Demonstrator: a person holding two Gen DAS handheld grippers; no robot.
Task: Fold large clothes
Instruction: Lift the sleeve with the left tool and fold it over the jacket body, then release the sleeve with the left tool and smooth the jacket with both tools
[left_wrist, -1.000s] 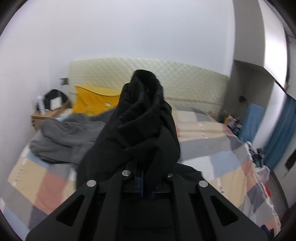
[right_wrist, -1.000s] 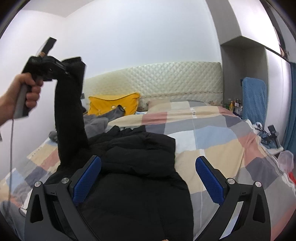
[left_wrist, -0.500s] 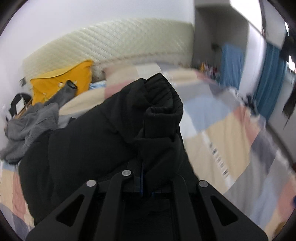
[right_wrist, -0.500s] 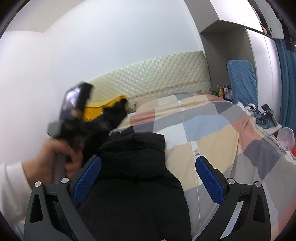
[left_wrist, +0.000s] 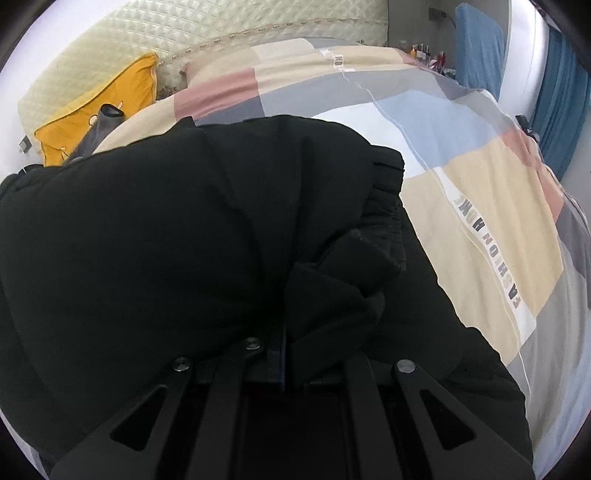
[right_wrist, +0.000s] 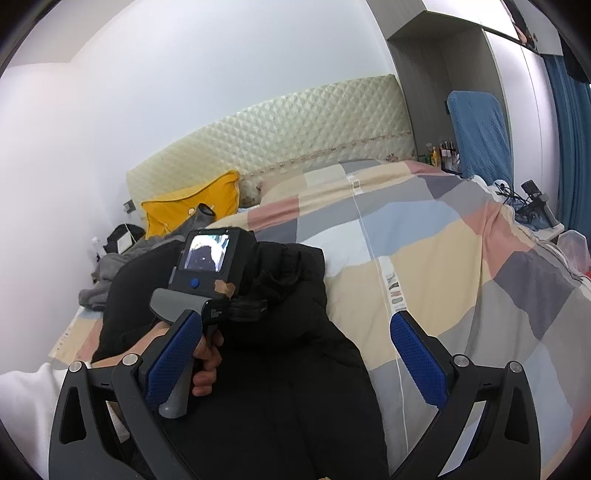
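Left gripper (left_wrist: 282, 354): my fingers pinched tight on a sleeve fold of the black jacket (left_wrist: 147, 229).
Right gripper (right_wrist: 295, 354): my fingers spread wide, gripping nothing, above the jacket.
Jacket: lying on the patchwork bed (left_wrist: 480, 177), near the yellow pillow (right_wrist: 184, 206).

A black jacket (left_wrist: 155, 236) is spread over a bedcover (left_wrist: 491, 206) checked in pale blue, beige, pink, grey and white, with a white strip lettered in multicoloured capitals. A mustard-yellow pillow (right_wrist: 188, 206) is set against a cream, diamond-quilted headboard (right_wrist: 295, 140), with a grey garment (right_wrist: 107, 273) beside it and blue curtains (left_wrist: 561, 103) seen at the edge. The right gripper (right_wrist: 295, 362) is made up of black arms with 2 textured blue pads (right_wrist: 417, 362), the left gripper (right_wrist: 247, 306) has a black and grey body, and a white sleeve (right_wrist: 26, 402) is seen at the wrist.
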